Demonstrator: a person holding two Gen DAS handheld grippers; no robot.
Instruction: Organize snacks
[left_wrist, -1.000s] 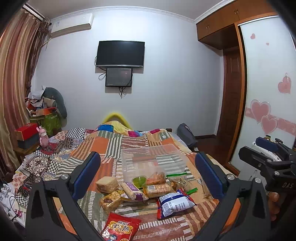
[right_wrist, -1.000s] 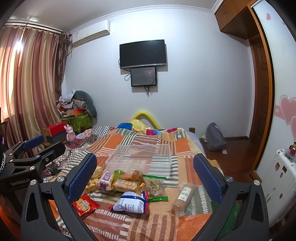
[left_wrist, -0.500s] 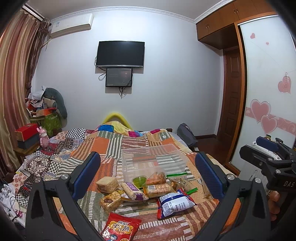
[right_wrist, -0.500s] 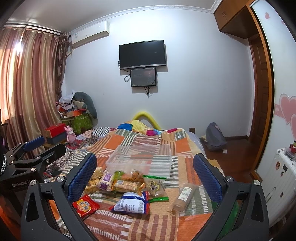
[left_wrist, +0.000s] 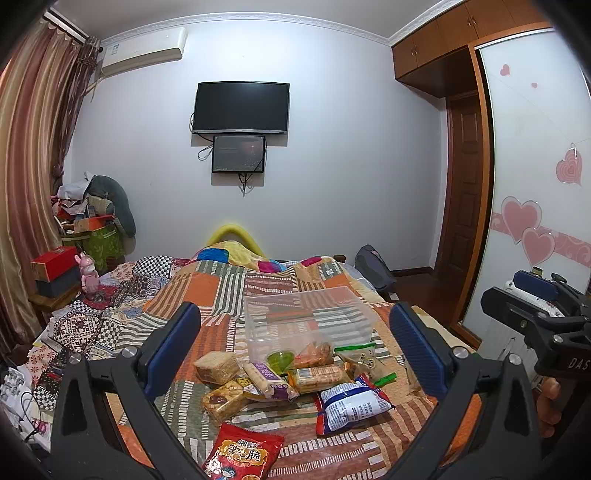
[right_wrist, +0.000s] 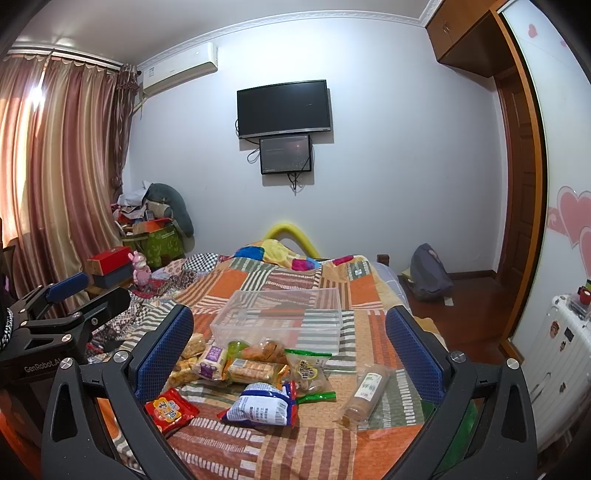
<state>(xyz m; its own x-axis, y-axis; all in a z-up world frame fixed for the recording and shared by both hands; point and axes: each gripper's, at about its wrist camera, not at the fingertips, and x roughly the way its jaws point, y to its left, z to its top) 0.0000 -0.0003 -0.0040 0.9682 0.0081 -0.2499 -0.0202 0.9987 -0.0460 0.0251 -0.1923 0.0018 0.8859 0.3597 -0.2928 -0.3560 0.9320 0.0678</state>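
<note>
1. Snacks lie in a loose heap on the bed's patchwork quilt (right_wrist: 369, 288), ahead of and below both claws.
2. We see the clear bin (right_wrist: 280, 317) just beyond the heap, holding nothing.
3. Our left claw (left_wrist: 295, 347) gapes wide, gripping nothing; the red packet (left_wrist: 243, 454) lies nearest it.
4. Our right claw (right_wrist: 288, 343) also stands wide; the blue-white bag (right_wrist: 264, 406) lies between its fingers, well below.

On the bed (left_wrist: 229, 291): a plastic bin (left_wrist: 306, 317) in the middle, snack packets (left_wrist: 295, 376) piled just before it. Nearest of all, one flat packet (left_wrist: 242, 452); right of that, a puffed bag (left_wrist: 351, 404). Behind the bed, on the wall, a television (left_wrist: 242, 107), a small screen (left_wrist: 238, 153) under it.
</note>
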